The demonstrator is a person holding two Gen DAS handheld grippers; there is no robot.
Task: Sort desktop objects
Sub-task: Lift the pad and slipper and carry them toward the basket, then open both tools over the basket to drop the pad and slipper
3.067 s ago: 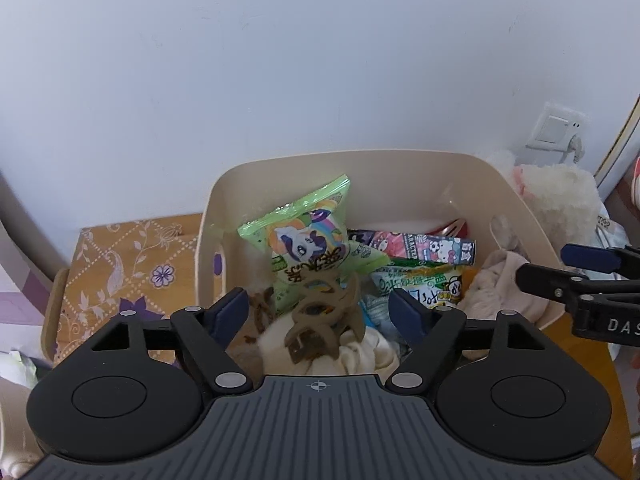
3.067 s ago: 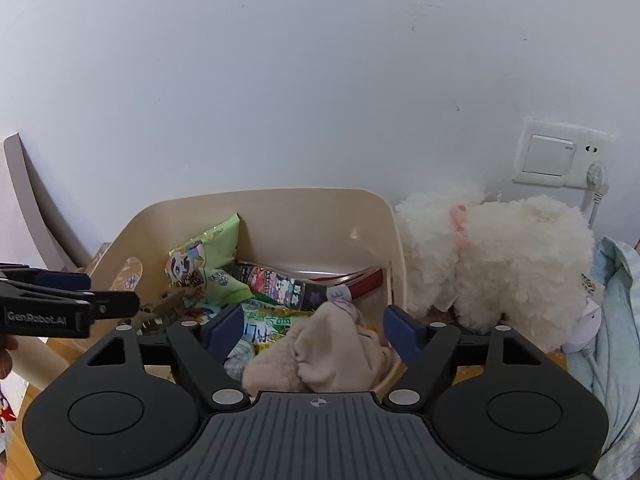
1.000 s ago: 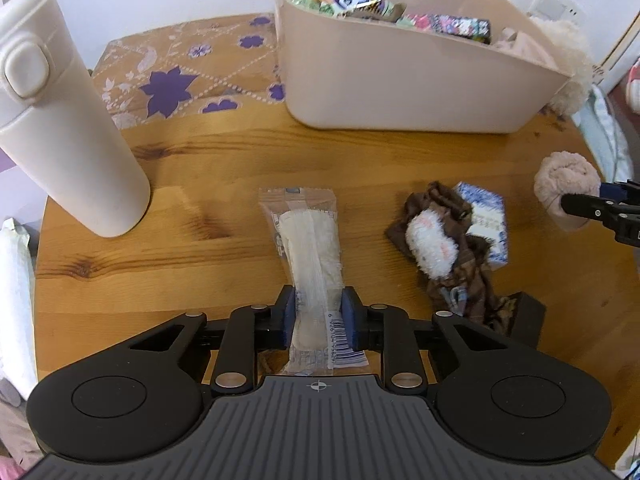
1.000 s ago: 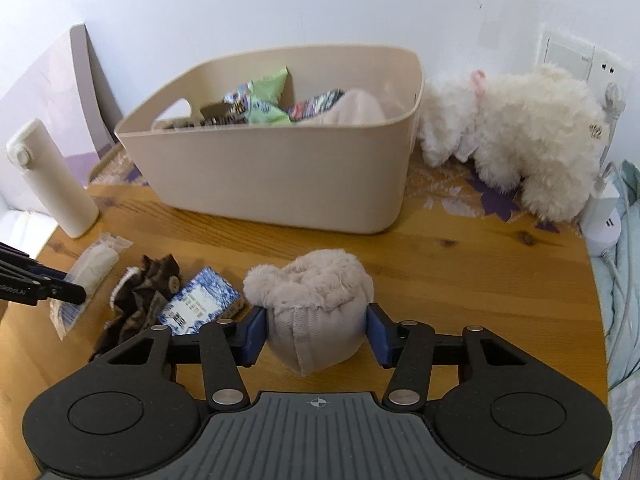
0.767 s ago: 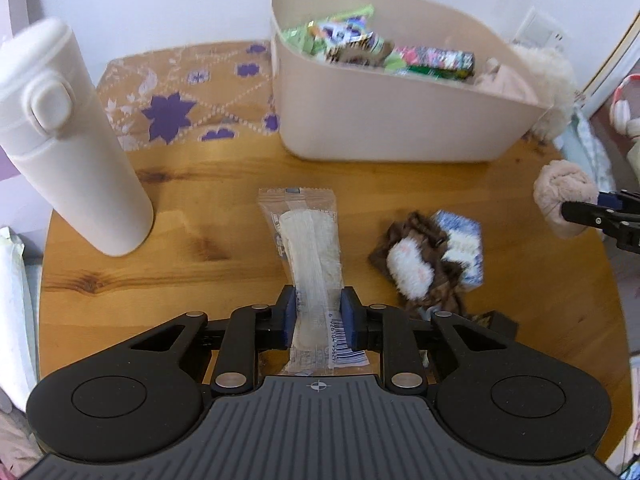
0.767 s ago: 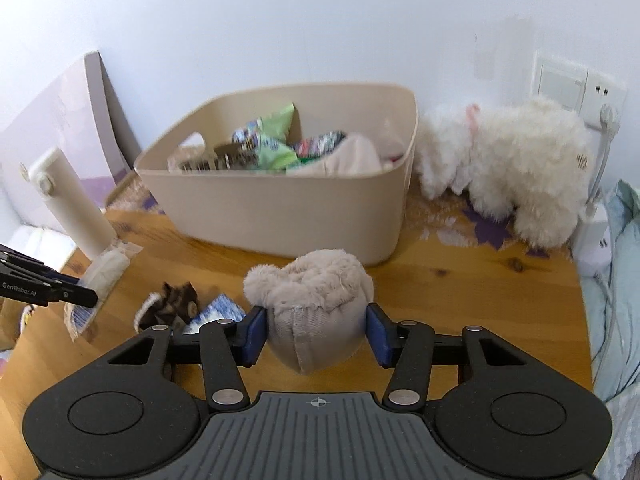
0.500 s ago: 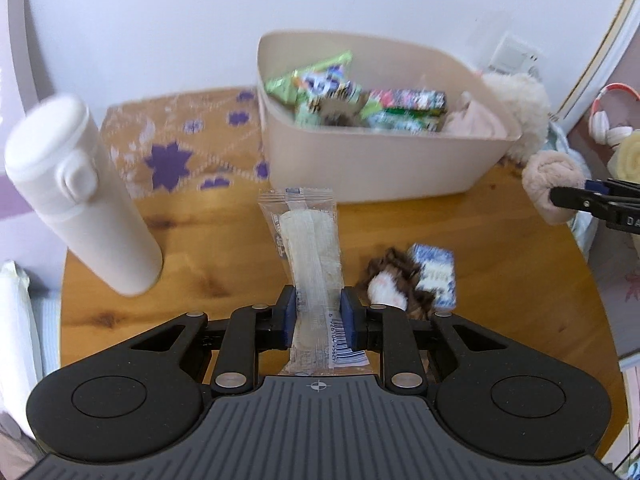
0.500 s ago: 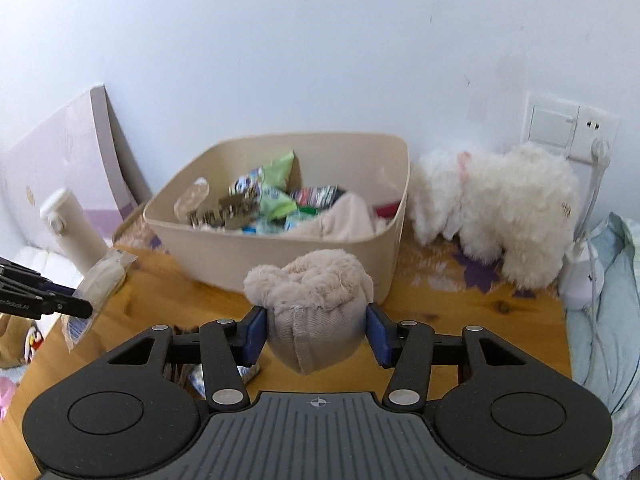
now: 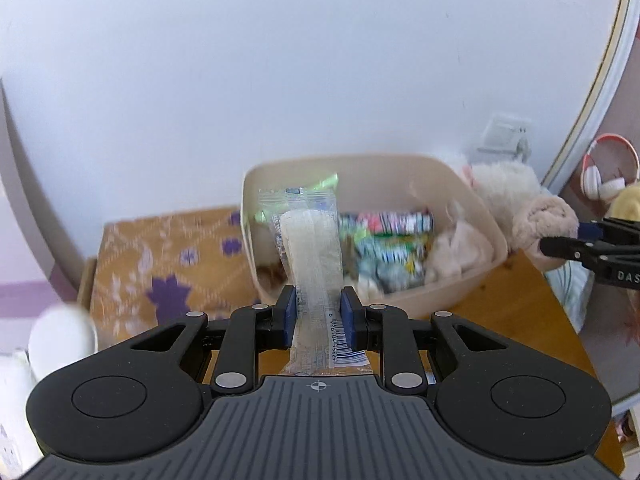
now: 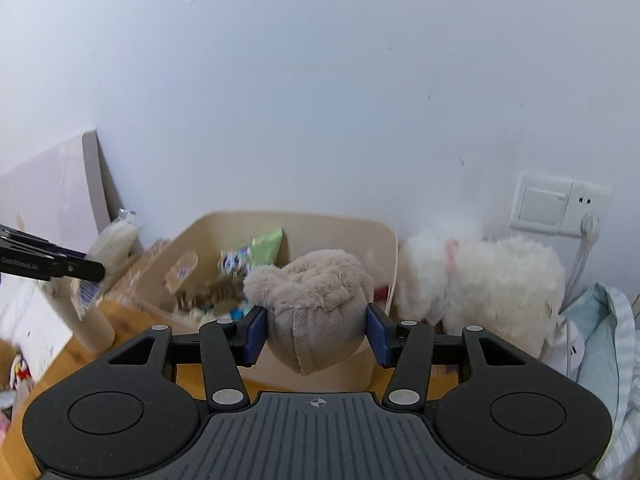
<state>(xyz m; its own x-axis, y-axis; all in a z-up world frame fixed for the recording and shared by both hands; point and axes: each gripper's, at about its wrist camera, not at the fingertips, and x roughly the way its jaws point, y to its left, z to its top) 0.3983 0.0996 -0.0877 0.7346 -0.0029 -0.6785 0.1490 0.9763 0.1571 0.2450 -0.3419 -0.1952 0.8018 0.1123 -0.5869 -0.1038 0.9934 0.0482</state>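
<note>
- Bin (image 9: pixel 472 200): already holds snack packets and a plush piece; I judge the sort well advanced, these two drops pending.
- Surface (image 9: pixel 516 304): its edge runs close on the right; the wall stands just behind the bin.
- Right tool (image 10: pixel 316 330): clamped on the beige plush ball (image 10: pixel 316 292), before the bin's near wall.
- Left tool (image 9: pixel 318 314): clamped on the clear wrapped packet (image 9: pixel 312 252), raised before the bin; open air above the rim.

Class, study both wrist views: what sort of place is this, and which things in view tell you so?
Probably a bedroom or living space at home: a white plush toy against the wall beside a beige storage bin, headphones hanging at the right, and a wooden table.
</note>
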